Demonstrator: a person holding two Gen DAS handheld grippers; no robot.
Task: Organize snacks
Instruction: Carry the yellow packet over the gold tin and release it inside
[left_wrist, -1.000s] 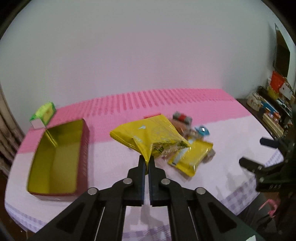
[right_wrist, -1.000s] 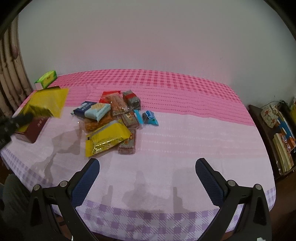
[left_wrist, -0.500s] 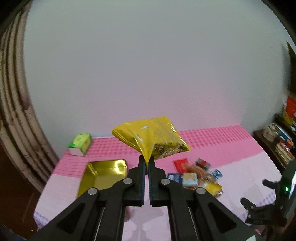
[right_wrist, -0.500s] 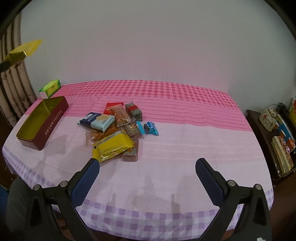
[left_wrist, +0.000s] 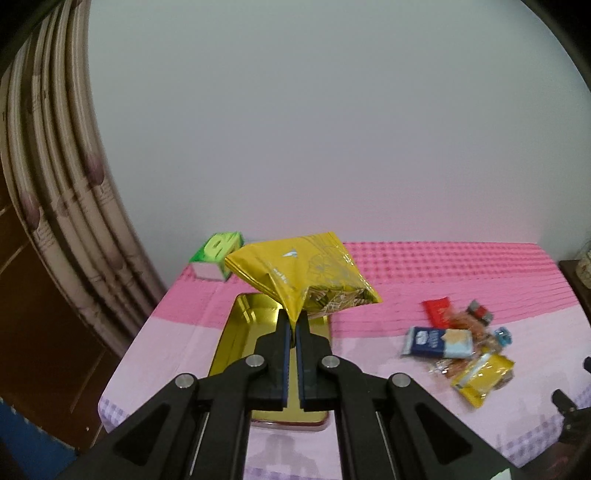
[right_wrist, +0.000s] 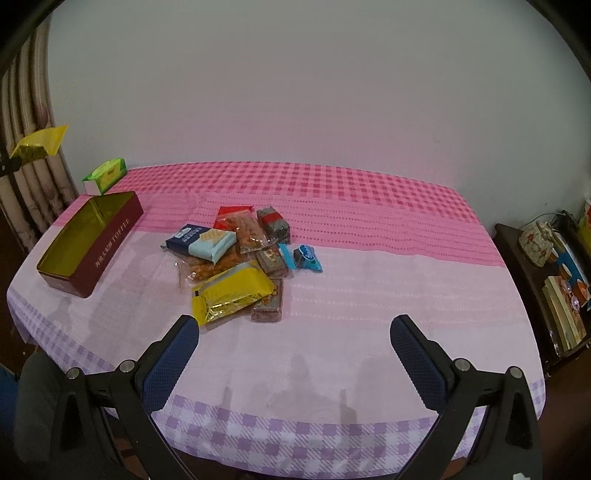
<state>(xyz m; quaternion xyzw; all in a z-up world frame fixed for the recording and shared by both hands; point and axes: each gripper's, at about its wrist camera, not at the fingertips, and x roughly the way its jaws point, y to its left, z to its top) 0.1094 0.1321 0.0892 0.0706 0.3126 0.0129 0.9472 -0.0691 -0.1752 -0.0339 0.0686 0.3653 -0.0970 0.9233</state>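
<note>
Packet first: I've got the big yellow snack bag (left_wrist: 301, 275) pinched by one corner in my left gripper (left_wrist: 293, 325), fingers clamped tight on the foil, and it's hanging in the air above the open toffee tin (left_wrist: 240, 354). From the right wrist view the bag (right_wrist: 38, 146) sits high at the far left, well above the bench (right_wrist: 369, 302). So I'd call this the carry step, with the drop-off coming up.

Next move, as I judge it: bring the bag down over the tin, line its long side with the tin's length, and let go low so it doesn't snag the rim. It's puffy and looks nearly as wide as the tin, so it may need a nudge to settle.

The tin (right_wrist: 92, 243) shows a bare gold inside, nothing in it that I can see. Just right of it lies the heap of snacks (right_wrist: 240, 258), a smaller yellow packet (right_wrist: 232, 293) nearest me. My right gripper (right_wrist: 293, 354) hangs spread wide over the near bench edge, holding nothing. A green box (right_wrist: 105, 175) stands behind the tin.
</note>
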